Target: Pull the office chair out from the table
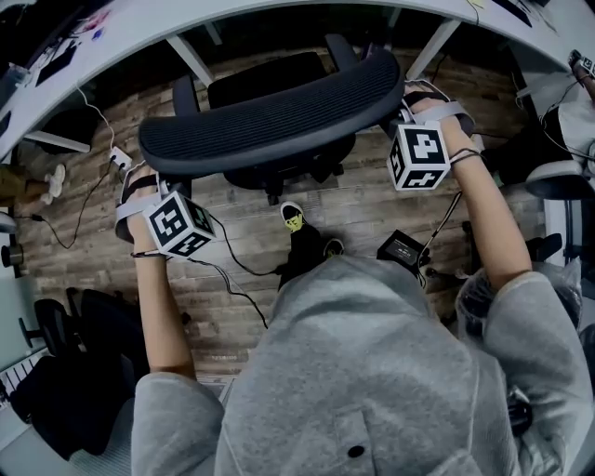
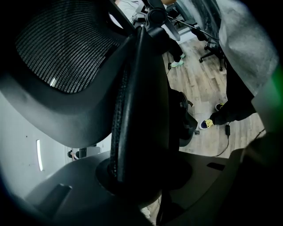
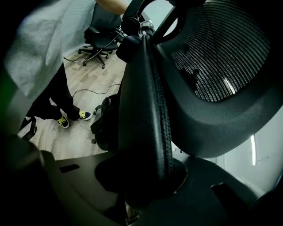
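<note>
The black office chair (image 1: 279, 116) stands with its seat part way under the white table (image 1: 232, 20), its mesh backrest toward me. My left gripper (image 1: 147, 178) is shut on the backrest's left end, the marker cube (image 1: 178, 225) just behind it. My right gripper (image 1: 407, 100) is shut on the backrest's right end, its cube (image 1: 418, 156) below. In the left gripper view the backrest edge (image 2: 137, 101) runs upright between the jaws of the left gripper (image 2: 137, 176). In the right gripper view the backrest edge (image 3: 148, 101) sits the same way in the right gripper (image 3: 146, 176). The fingertips are hidden by the rim.
The floor is wood planks (image 1: 232, 307) with cables across it. A black box (image 1: 402, 249) lies by my feet, near my yellow shoe (image 1: 293, 218). More black chairs (image 1: 84, 325) stand at the lower left, and a white power strip (image 1: 119, 158) lies under the table.
</note>
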The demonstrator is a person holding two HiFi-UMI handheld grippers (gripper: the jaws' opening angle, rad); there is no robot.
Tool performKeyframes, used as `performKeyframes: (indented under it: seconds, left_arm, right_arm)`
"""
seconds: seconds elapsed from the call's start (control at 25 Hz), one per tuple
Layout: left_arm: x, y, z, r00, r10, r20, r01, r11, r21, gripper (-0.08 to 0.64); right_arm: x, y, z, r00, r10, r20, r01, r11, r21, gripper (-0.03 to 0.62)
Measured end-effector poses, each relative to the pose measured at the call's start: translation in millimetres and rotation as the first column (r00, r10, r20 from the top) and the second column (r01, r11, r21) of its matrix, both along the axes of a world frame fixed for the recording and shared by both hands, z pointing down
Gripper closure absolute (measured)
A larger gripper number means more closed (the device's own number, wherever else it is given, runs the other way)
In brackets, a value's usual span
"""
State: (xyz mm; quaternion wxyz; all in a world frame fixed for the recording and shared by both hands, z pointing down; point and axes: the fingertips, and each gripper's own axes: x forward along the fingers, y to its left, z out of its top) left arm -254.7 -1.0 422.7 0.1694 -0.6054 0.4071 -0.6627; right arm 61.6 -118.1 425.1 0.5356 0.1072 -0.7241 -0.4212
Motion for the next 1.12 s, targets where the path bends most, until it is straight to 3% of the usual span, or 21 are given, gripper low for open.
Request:
performKeyframes:
  seconds: [0.48,1.12]
  left_arm:
    - [22.7,68.9,1.8,1.0,-0.021,-0.002,0.021,1.0,-0.015,0.436]
    - [29.3,107.3,-0.1,1.0,-0.019,-0.001,0.019,1.0,-0.015,0.437]
  right_arm:
    - [20.4,62.2,-0.3,1.0,-0.024,0.004,0.023,1.0,0.008,0.495]
    - [27.7,99.2,-2.9,1.0,-0.029,-0.006,0.029,1.0,0.005,0.495]
